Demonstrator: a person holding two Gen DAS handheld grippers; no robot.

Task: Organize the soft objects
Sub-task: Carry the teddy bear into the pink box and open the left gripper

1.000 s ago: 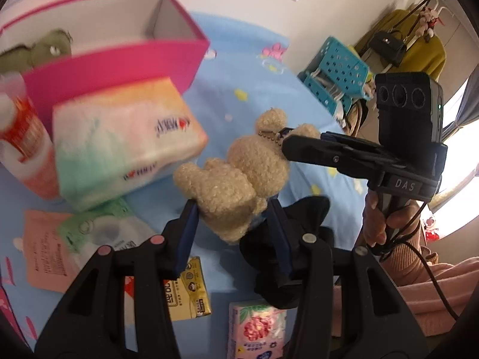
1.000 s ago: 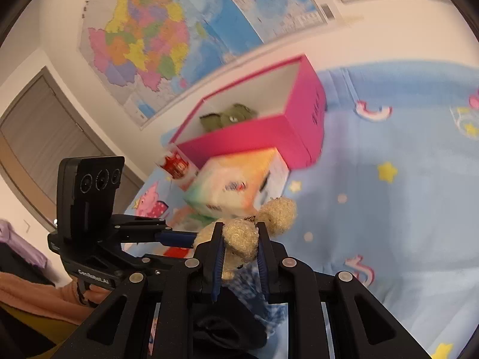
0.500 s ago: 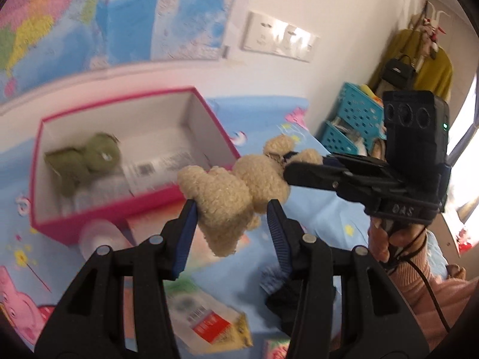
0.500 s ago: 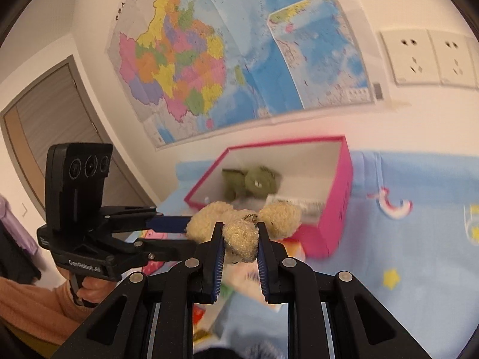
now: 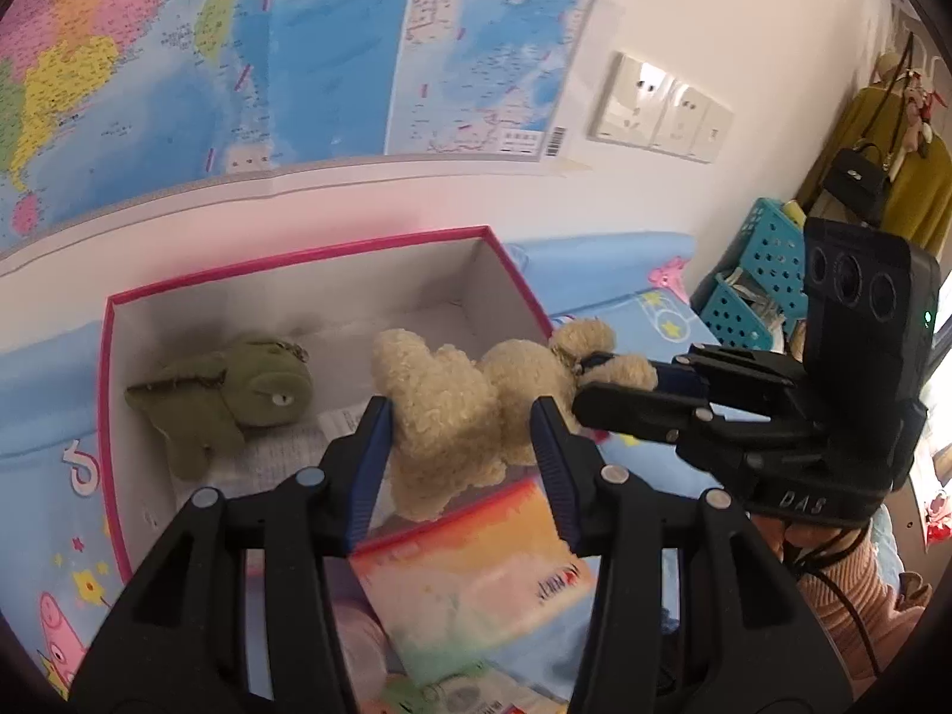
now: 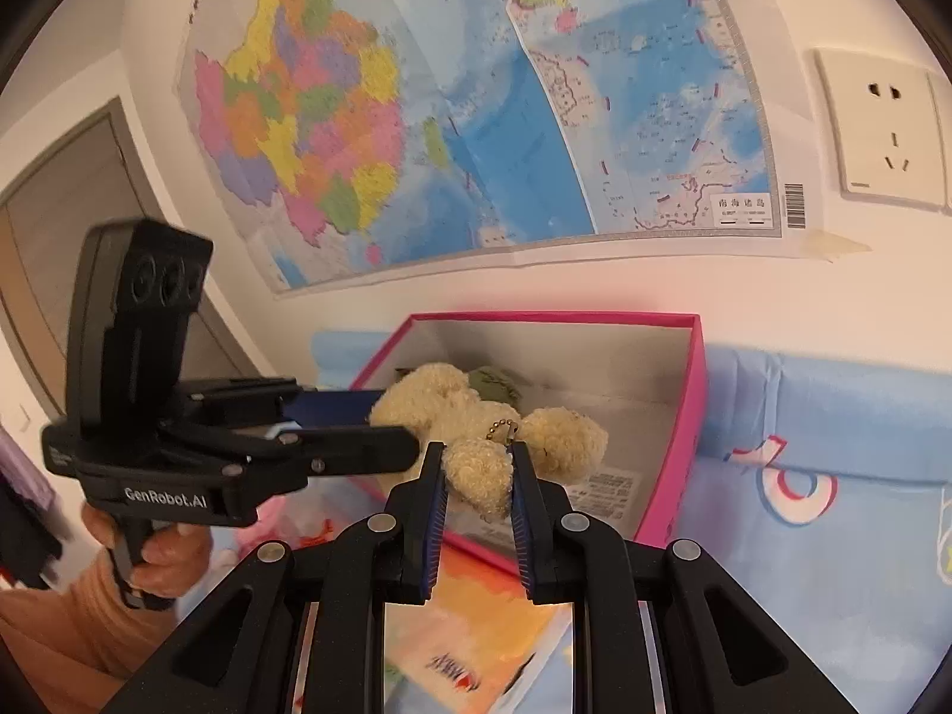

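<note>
1. Right now you hold the cream teddy bear (image 5: 452, 410) between both tools, in the air over the front edge of the pink box (image 5: 517, 273); its fleece is curly and nubbly, and a small ball chain hangs at its head.
2. Your left gripper (image 5: 461, 446) has its blue ribbed pads pressed on the bear's body, and your right gripper (image 6: 476, 476) is clamped on one fuzzy limb near the head.
3. Readable writing: "GenRobot.AI" on the left tool's body in the right wrist view, and "DAS" on the right tool in the left wrist view.
4. Inside the box lies a green plush toy (image 5: 220, 398), soft and rumpled, on a printed paper sheet (image 5: 285, 458) whose text is too small to read.
5. Below the bear, a soft tissue pack (image 5: 470, 583) in pastel wrap shows red lettering, too blurred to make out; the tools cut off its near end.
6. The blue cartoon-print cloth (image 6: 833, 416) covers the surface, and a wall map (image 6: 476, 89) hangs behind.
</note>
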